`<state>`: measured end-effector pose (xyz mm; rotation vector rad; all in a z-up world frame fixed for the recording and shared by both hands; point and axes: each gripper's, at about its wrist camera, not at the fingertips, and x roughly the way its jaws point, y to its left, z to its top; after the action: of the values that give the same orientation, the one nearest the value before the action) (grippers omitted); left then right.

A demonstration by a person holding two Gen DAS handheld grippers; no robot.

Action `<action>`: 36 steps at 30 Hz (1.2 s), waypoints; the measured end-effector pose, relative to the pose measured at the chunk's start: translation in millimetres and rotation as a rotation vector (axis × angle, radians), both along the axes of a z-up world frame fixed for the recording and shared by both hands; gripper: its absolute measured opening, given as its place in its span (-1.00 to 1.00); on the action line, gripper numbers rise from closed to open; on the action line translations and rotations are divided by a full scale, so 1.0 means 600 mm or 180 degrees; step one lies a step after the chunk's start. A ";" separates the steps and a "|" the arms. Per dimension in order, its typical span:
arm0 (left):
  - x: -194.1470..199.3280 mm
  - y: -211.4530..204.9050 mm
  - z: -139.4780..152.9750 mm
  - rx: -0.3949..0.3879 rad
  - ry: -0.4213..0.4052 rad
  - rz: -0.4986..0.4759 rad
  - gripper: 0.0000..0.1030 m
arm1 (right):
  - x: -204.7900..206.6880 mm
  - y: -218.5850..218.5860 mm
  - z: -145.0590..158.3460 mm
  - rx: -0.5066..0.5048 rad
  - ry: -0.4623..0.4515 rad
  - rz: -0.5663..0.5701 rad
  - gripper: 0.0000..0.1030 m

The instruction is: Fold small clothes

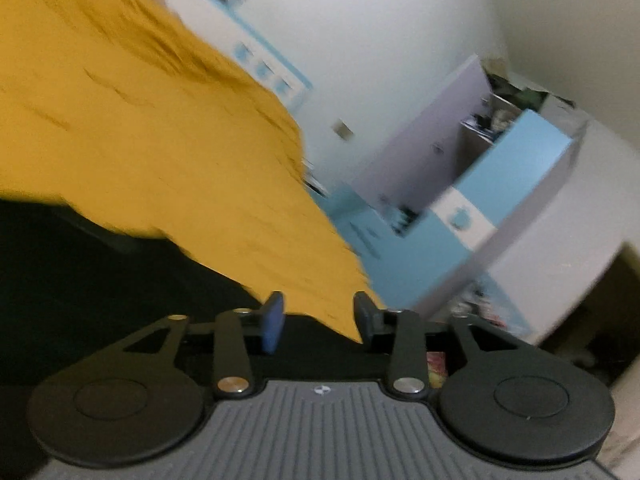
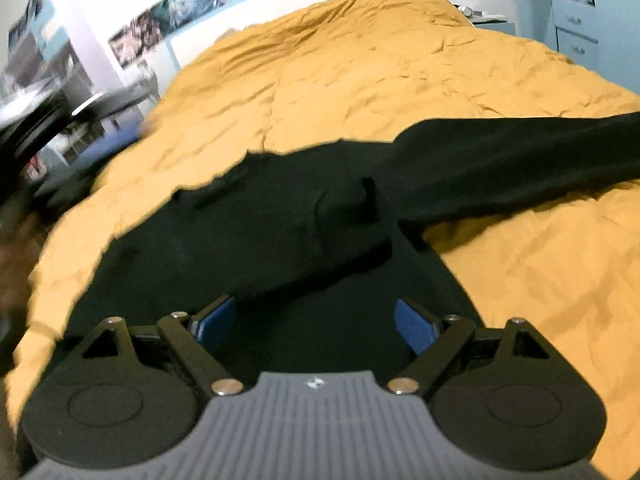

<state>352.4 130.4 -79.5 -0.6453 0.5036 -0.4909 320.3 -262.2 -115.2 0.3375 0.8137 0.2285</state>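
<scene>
Left gripper: grey ribbed plastic housing, small white emblem, two round black discs, black link arms on silver screws, blue ribbed finger pads. Right gripper: identical build.

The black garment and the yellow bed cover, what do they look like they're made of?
The black garment looks like a soft matte knit, perhaps cotton jersey: it drapes limply, folds over itself and shows no shine, though the fibre cannot be told. The yellow bed cover looks like a thicker woven cotton or linen type cloth with a dull finish, going by its many crisp creases and puffy surface.
</scene>
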 end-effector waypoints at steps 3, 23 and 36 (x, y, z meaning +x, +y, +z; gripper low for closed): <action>-0.054 0.096 -0.017 0.0317 0.0192 0.0485 -0.02 | 0.045 -0.022 -0.011 0.0028 -0.0045 -0.0138 0.56; -0.139 0.300 -0.240 -0.1176 0.1513 0.1912 0.01 | 0.274 0.049 -0.081 -0.0196 0.0208 0.0191 -0.74; -0.187 0.275 -0.225 -0.0877 0.1565 0.2482 0.02 | 0.239 0.032 -0.070 -0.0041 0.0100 0.0019 -0.79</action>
<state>240.1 295.5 -214.3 -1.1674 0.5993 0.3569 463.9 -242.9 -156.9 0.3274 0.8470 0.2239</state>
